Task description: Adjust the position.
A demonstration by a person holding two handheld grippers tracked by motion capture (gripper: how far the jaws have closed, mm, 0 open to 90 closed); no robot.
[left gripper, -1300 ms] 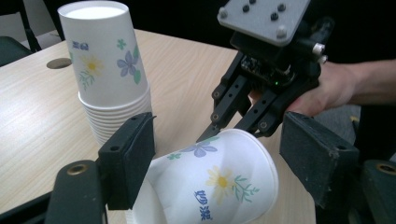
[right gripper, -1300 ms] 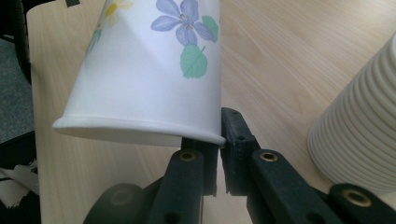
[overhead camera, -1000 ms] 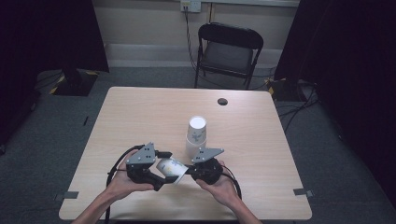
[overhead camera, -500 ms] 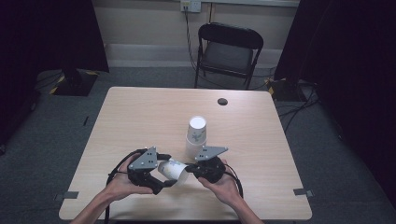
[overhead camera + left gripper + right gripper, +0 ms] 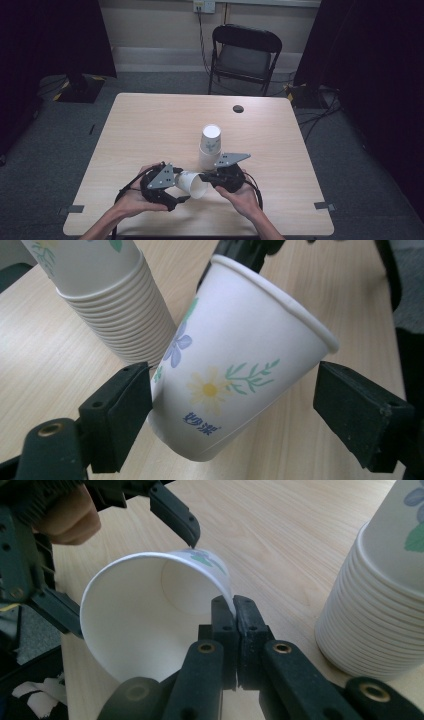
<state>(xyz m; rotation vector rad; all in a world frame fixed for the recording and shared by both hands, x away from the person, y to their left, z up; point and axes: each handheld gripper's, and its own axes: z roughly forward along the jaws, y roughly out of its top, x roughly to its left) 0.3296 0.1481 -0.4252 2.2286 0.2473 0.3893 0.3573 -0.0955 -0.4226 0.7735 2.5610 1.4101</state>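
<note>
A white paper cup with a flower print (image 5: 192, 184) (image 5: 235, 360) (image 5: 150, 625) lies on its side in the air above the table's front part, between my two grippers. My right gripper (image 5: 209, 179) (image 5: 233, 611) is shut on the cup's rim wall. My left gripper (image 5: 176, 189) (image 5: 235, 395) stands open around the cup's lower body. One of its jaws is at the cup's side and the other is clear of it. A tall stack of the same cups (image 5: 210, 145) (image 5: 112, 300) (image 5: 385, 605) stands upright just behind.
The wooden table (image 5: 150, 130) carries a small dark round mark (image 5: 238, 108) near its far edge. A black folding chair (image 5: 245, 52) stands behind the table. Cables trail from both grippers toward the front edge.
The cup and both grippers have shifted only slightly. The right gripper has kept its hold on the rim and the left jaws have stayed around the cup.
</note>
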